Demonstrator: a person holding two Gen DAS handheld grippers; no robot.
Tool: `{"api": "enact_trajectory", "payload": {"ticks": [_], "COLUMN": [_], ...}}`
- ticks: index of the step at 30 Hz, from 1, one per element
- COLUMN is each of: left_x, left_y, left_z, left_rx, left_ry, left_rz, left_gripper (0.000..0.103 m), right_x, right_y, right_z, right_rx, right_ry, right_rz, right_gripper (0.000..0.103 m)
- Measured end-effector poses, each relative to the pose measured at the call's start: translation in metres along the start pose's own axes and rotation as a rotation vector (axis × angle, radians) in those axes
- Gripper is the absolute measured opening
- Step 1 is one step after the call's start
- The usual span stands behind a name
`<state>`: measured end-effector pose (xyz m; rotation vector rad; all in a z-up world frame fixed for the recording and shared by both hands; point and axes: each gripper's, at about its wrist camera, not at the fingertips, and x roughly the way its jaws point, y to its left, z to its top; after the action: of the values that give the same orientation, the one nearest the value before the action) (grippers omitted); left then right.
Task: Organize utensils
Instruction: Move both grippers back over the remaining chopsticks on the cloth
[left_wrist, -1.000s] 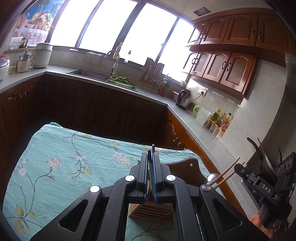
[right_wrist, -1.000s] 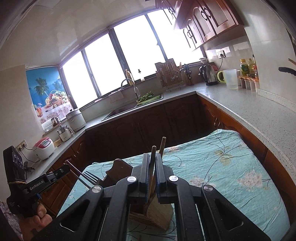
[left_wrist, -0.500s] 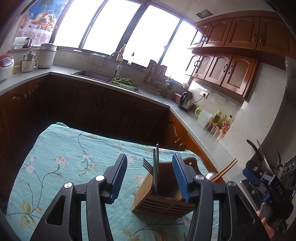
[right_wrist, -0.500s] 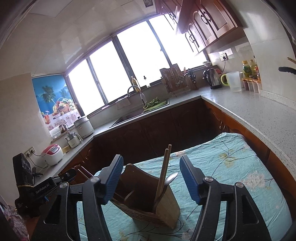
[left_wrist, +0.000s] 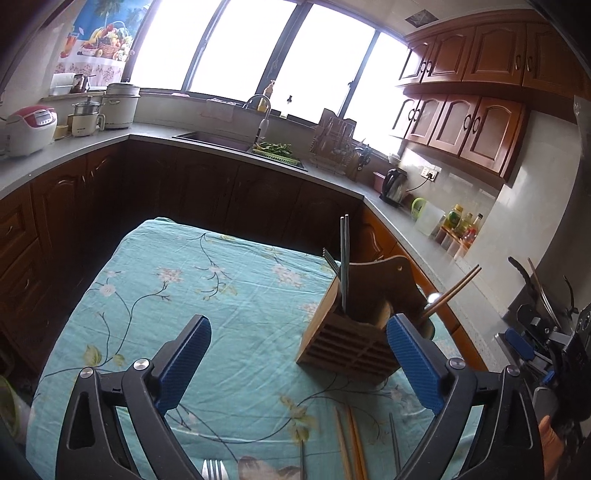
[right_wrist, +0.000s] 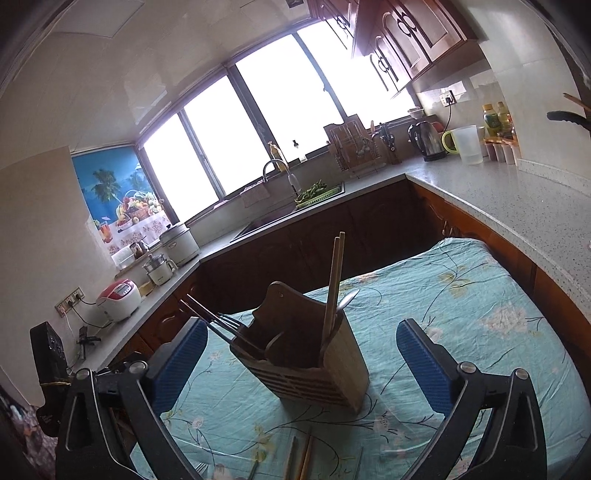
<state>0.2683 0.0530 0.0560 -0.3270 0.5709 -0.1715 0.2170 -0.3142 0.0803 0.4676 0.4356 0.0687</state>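
A slatted wooden utensil holder (left_wrist: 351, 345) (right_wrist: 321, 369) stands on the floral cloth. Grey chopsticks (left_wrist: 344, 258) and a fork (left_wrist: 330, 258) stick up from its left compartment. Wooden chopsticks (right_wrist: 334, 273) and a spoon (right_wrist: 349, 299) lean in the other end. My left gripper (left_wrist: 298, 323) hangs short of the holder, jaws opening, pads touching nothing. My right gripper (right_wrist: 302, 326) faces the holder from the other side, jaws also opening, with nothing pressed between the pads. Loose wooden chopsticks (left_wrist: 349, 443) (right_wrist: 304, 458), a grey chopstick (left_wrist: 395, 443) and a fork (left_wrist: 214, 470) lie on the cloth below the fingers.
The teal floral tablecloth (left_wrist: 192, 295) covers a small table hemmed in by dark cabinets and a grey countertop (right_wrist: 517, 199). A sink (left_wrist: 221, 138), kettle (right_wrist: 428, 142), jug and bottles line the counter. The other hand-held gripper shows at the right edge (left_wrist: 535, 350).
Both grippers went from shut to wide open and drew back from the holder. The grey chopsticks and the wooden chopsticks they gripped now stand free in the holder.
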Motion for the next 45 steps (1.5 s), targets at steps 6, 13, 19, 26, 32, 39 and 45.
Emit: {"api": "enact_trajectory", "payload": {"ticks": [6, 13, 19, 26, 32, 39, 45], "left_x": [-0.027, -0.056, -0.074, -0.083, -0.083, -0.081, -0.074], "left_y": [-0.003, -0.005, -0.008, -0.005, 0.001, 0.000, -0.001], "left_z": [-0.016, -0.031, -0.043, -0.057, -0.067, -0.078, -0.079], "left_rx": [0.014, 0.035, 0.057, 0.074, 0.062, 0.072, 0.071], "left_ry": [0.033, 0.059, 0.068, 0.098, 0.145, 0.188, 0.215], "left_rz": [0.023, 0.054, 0.077, 0.084, 0.090, 0.099, 0.105], "left_gripper": [0.099, 0.100, 0.100, 0.100, 0.100, 0.100, 0.100], "right_x": [-0.015, -0.032, -0.045, -0.053, -0.057, -0.055, -0.051], "right_y": [0.001, 0.004, 0.003, 0.004, 0.001, -0.005, -0.006], "right_z": [-0.018, -0.045, -0.067, -0.089, -0.108, -0.122, -0.125], "right_rx": [0.006, 0.002, 0.003, -0.020, -0.035, -0.021, -0.031], "right_ry": [0.029, 0.075, 0.103, 0.139, 0.164, 0.202, 0.219], "right_rz": [-0.005, -0.012, -0.024, -0.045, -0.062, -0.080, -0.092], "right_gripper": [0.103, 0.103, 0.103, 0.103, 0.103, 0.103, 0.103]}}
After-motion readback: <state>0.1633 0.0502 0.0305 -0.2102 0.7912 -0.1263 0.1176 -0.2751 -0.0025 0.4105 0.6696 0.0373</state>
